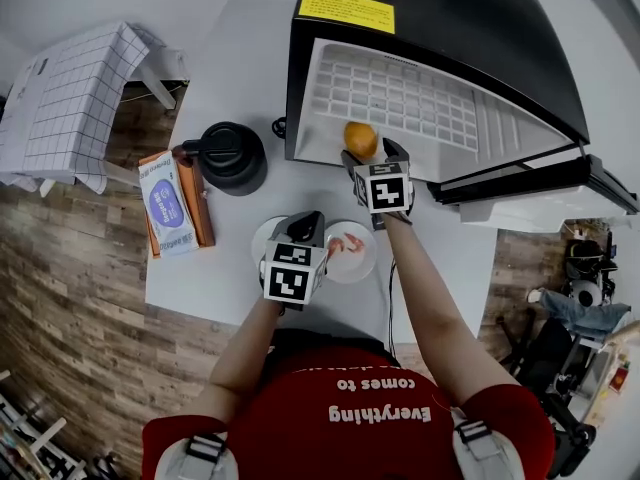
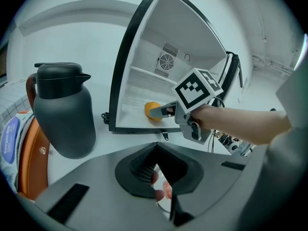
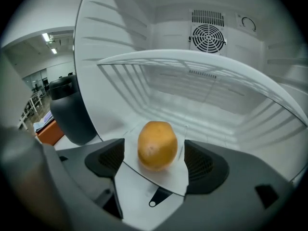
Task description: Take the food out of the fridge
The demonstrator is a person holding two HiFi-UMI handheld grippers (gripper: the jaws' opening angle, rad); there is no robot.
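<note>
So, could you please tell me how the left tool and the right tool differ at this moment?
The left tool is shut and empty, while the right tool stands wide open with the orange fruit between its jaws, not gripped. The left tool hangs by the plate; the right tool reaches into the open fridge. Both look the same build and tilt downward.

Fridge floor (image 3: pixel 202 110) open beneath shelf (image 3: pixel 202 64) (flask (image 2: pixel 65 114) stands aside).

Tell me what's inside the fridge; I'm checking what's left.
An orange fruit on the fridge floor, within the open right claw. The shelf looks bare; the claw covers the floor's front.
</note>
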